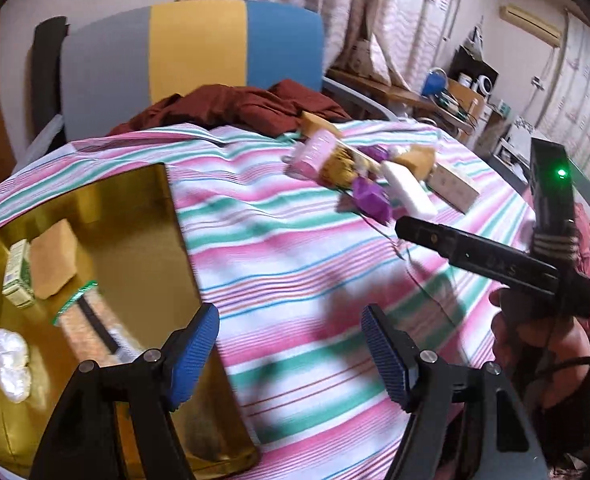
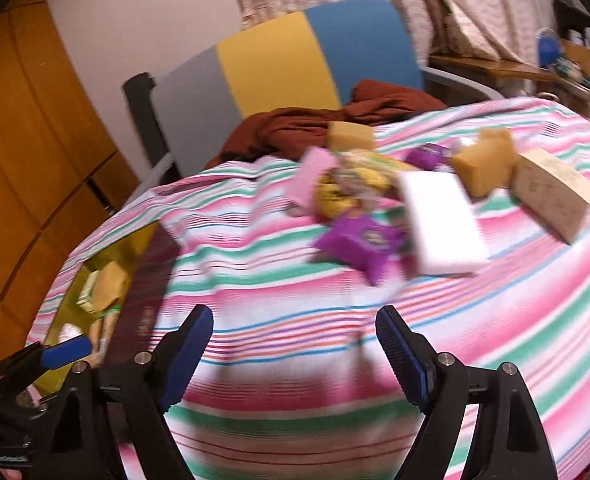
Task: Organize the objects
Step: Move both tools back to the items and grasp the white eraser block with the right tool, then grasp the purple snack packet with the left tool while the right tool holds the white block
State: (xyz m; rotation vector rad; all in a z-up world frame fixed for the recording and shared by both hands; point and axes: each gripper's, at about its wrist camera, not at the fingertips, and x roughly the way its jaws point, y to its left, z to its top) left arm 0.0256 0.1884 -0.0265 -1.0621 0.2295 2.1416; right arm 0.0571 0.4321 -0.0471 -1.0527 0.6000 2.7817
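Observation:
A gold tray [image 1: 107, 204] lies on the striped bedspread [image 1: 279, 256] at the left. It holds a tan sponge [image 1: 53, 258], a green box [image 1: 17, 280] and a white wrapped lump [image 1: 11, 364]. My left gripper [image 1: 289, 356] stands open at the tray's right edge with nothing between its blue pads. A heap of loose things lies farther back: a purple packet [image 2: 361, 246], a white bar [image 2: 441, 222], a pink box [image 2: 309, 180], tan sponges [image 2: 481, 164] and a cream carton [image 2: 553, 198]. My right gripper [image 2: 295, 360] hangs open over bare bedspread, short of the heap.
A dark red cloth [image 1: 235, 108] is bunched at the headboard [image 1: 195, 48], which is grey, yellow and blue. The right-hand tool [image 1: 495, 260] and a hand show at the right of the left wrist view. A cluttered desk [image 1: 435, 96] stands beyond the bed.

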